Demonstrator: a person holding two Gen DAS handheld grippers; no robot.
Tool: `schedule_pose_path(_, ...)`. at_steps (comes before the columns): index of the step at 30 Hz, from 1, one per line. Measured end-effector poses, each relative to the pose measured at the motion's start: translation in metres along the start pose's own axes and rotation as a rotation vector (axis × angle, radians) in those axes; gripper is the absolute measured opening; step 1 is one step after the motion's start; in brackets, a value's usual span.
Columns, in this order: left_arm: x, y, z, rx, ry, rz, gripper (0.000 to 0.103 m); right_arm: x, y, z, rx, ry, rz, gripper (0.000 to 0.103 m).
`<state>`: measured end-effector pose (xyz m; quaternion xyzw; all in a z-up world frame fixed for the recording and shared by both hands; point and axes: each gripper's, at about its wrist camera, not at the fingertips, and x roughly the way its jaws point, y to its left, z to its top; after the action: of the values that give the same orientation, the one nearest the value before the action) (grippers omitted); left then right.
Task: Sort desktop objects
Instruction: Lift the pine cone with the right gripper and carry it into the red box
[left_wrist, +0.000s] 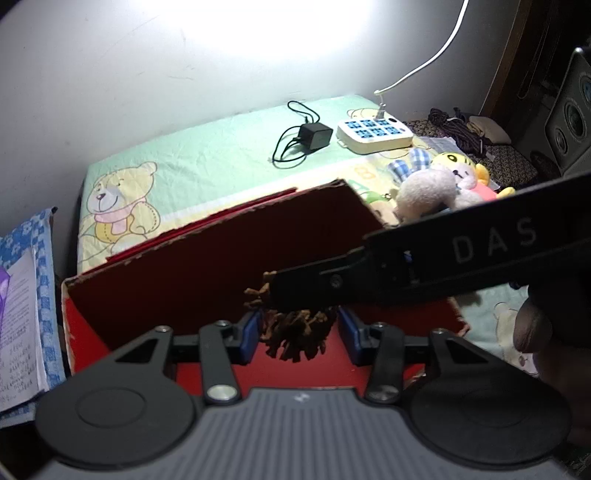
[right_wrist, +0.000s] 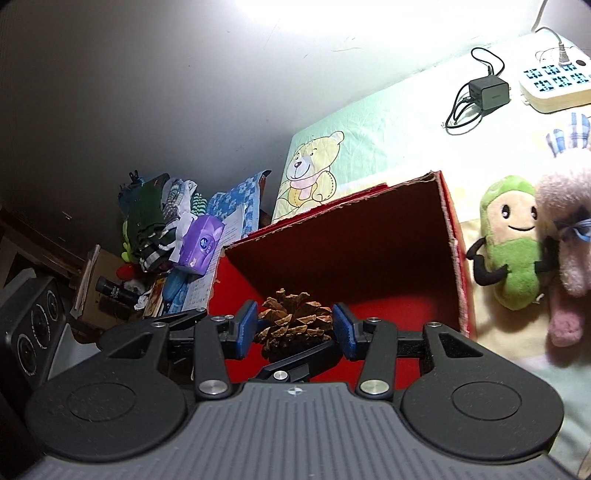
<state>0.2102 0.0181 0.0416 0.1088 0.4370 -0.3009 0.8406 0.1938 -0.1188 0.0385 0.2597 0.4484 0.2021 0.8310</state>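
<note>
Left fingers (left_wrist: 248, 334): blue pads closed against both flanks of a brown pine cone (left_wrist: 295, 338), gripping it.

Right fingers (right_wrist: 246, 325): blue pads likewise pressed on either side of the pine cone (right_wrist: 293, 321). In the left wrist view one black right finger reaches in from the right and covers the cone's upper part.

Pine cone: one item, scales spread, held clear of any surface by both pairs of fingers, in front of and above the open mouth of the red box (right_wrist: 369, 243).

Red box: cardboard, open top, red inside and out, rough-cut edges. It stands on the table (left_wrist: 221, 147), which is covered by a pale green quilted cloth printed with a teddy bear.

Black charger (left_wrist: 314, 135): with coiled cable, on the cloth behind the box.

White power strip (left_wrist: 373, 134): just beside the charger, white cable plugged in.

Green plush toy (right_wrist: 513, 240): smiling face, lying right of the box, touching a pink plush toy (right_wrist: 565, 236).

Purple tissue pack (right_wrist: 201, 245): on a cluttered pile left of the table.

Black speaker (right_wrist: 33, 328): at the far left edge of the right wrist view.
</note>
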Motion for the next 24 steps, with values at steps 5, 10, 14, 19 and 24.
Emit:
schedule_pose_path(5,0.031,0.035,-0.007,-0.034,0.075,0.021,0.047,0.047,0.0,0.011,0.065,0.063,-0.019,0.048)
schedule_pose_path(10,0.054,0.06,-0.013,-0.097,0.141,0.037,0.047,0.088,0.0,0.016,0.081,0.151,-0.043,0.048)
schedule_pose_path(14,0.07,0.073,-0.016,-0.142,0.191,0.061,0.049,0.111,-0.005,0.021,0.098,0.22,-0.046,0.048)
schedule_pose_path(19,0.088,0.091,-0.017,-0.229,0.275,0.042,0.047,0.134,-0.008,0.028,0.117,0.283,-0.059,0.048)
schedule_pose_path(24,0.091,0.096,-0.016,-0.259,0.313,0.064,0.049,0.154,-0.015,0.035,0.139,0.306,-0.077,0.048)
